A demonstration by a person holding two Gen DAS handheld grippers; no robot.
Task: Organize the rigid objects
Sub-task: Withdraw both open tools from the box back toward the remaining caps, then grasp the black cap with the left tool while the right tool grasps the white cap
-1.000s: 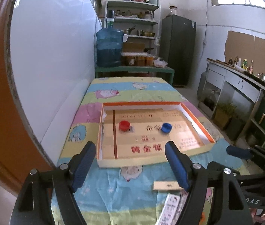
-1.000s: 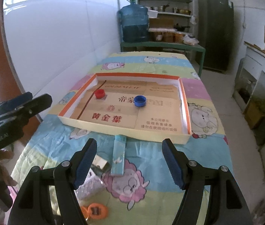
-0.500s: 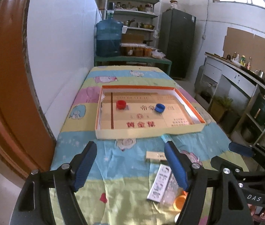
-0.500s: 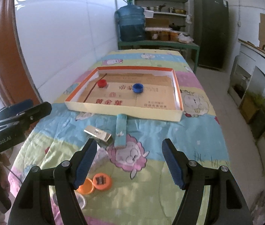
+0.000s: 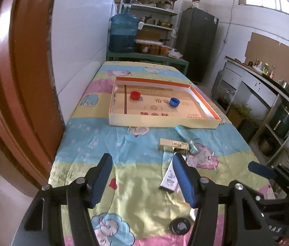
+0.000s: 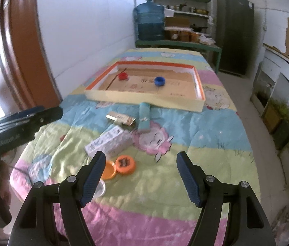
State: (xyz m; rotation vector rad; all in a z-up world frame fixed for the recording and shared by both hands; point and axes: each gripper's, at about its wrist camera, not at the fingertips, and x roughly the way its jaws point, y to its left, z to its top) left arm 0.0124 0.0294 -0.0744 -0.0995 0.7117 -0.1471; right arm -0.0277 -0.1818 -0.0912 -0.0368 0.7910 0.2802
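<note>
A shallow tray (image 6: 199,83) lies far on the table and holds two caps, one red cap (image 6: 122,76) and one blue cap (image 6: 159,81). Nearer lie a teal tube (image 6: 144,117), a gold box (image 6: 120,118), a white box (image 6: 107,141) and two orange lids (image 6: 118,166). The right gripper (image 6: 141,177) hovers wide and empty just right of the lids. The left gripper (image 5: 141,179) is closing on nothing, with the white box behind its right finger.
</note>
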